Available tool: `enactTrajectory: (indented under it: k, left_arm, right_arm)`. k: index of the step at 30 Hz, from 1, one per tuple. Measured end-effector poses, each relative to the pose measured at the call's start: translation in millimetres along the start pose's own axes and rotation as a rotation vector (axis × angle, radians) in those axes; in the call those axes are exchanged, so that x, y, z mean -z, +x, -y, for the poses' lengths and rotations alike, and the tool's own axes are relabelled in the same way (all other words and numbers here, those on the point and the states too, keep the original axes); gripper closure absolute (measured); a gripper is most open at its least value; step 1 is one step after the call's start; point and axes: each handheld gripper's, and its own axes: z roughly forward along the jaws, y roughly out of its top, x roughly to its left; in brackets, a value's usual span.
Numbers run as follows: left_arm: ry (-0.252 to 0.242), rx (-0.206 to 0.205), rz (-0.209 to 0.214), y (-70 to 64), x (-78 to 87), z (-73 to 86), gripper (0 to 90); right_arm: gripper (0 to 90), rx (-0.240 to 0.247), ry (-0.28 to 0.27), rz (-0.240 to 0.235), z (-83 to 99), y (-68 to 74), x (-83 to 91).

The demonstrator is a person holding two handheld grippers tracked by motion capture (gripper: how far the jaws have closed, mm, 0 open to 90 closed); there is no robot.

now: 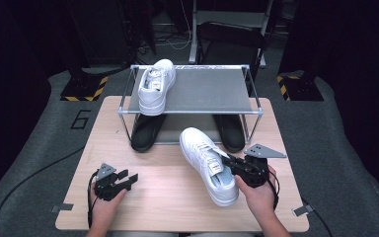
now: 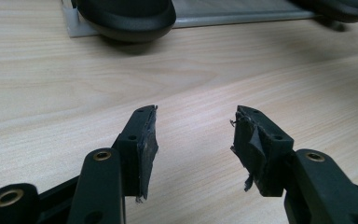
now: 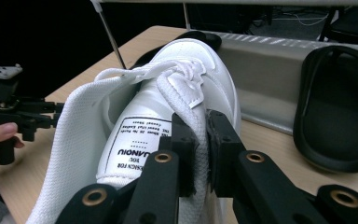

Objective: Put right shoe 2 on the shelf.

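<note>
A white sneaker (image 1: pixel 207 163) lies on the wooden table (image 1: pixel 168 197) in front of the rack, toe pointing away. My right gripper (image 1: pixel 231 163) is shut on the side of its collar; in the right gripper view the jaws pinch the white upper (image 3: pixel 200 140) beside the tongue label. A second white sneaker (image 1: pixel 155 86) rests on the rack's top shelf (image 1: pixel 202 91) at the left. My left gripper (image 1: pixel 128 178) hovers low over the table at the near left, open and holding nothing (image 2: pixel 193 140).
Two black slippers (image 1: pixel 145 131) (image 1: pixel 230 131) sit on the rack's lower shelf, one at each side. The metal-framed rack stands at the table's far edge. Bare tabletop lies between the two grippers. Dark equipment stands beyond the table.
</note>
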Motion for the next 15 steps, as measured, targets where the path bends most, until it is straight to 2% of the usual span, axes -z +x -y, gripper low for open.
enactTrajectory:
  k: [15]
  left_arm:
    - [0.007, -0.003, -0.003, -0.1, -1.7, 0.9, 48.9]
  right_arm:
    - [82.4, 0.006, -0.034, -0.052, -38.3, -2.5, 22.0]
